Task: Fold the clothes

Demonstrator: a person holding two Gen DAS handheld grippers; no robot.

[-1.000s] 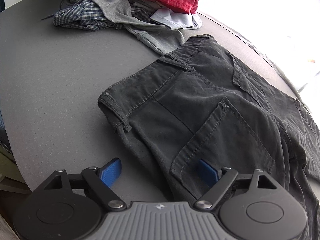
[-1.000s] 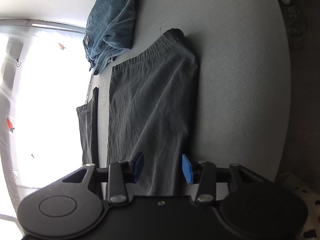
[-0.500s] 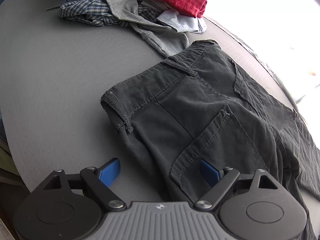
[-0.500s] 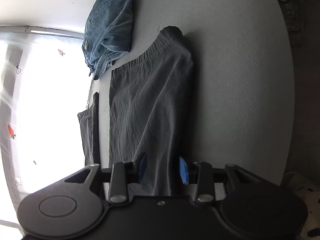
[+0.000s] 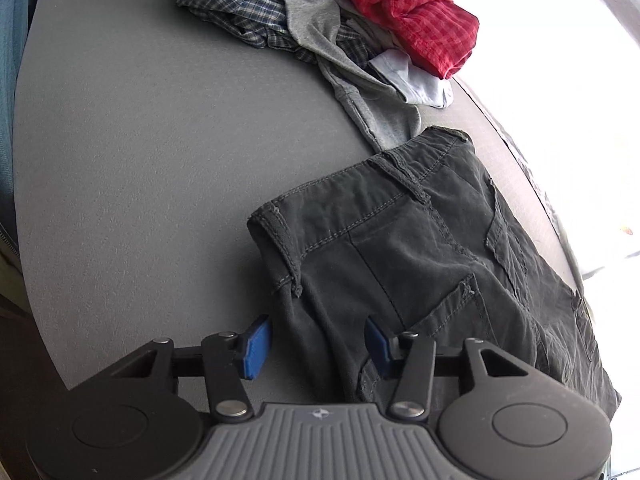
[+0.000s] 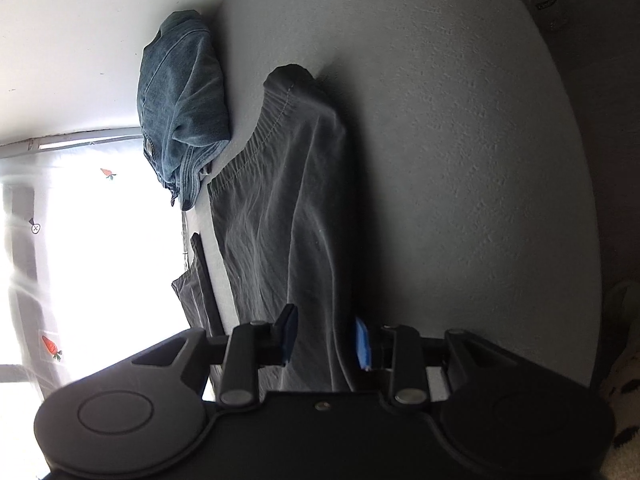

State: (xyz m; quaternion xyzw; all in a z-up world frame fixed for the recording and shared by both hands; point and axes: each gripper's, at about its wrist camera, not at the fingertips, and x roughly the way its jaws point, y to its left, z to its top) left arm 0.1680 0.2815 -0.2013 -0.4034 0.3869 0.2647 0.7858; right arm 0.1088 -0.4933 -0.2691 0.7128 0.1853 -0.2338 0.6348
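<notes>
Broadly, a grey table [image 5: 140,160] beside a bright window [image 6: 100,240] bears dark trousers [image 5: 420,248], piled shirts [image 5: 320,20] and denim [image 6: 180,100], while the left gripper [image 5: 318,344] and right gripper [image 6: 326,338] are both closing with trouser cloth between their jaws.

The grey desk [image 5: 140,160] carried dark grey trousers [image 5: 440,248] laid flat at 4 o'clock in the left wrist view. A heap of mixed clothes [image 5: 340,32] lay at 12 o'clock. In the right wrist view, a denim garment [image 6: 184,100] lay at 11 o'clock.
</notes>
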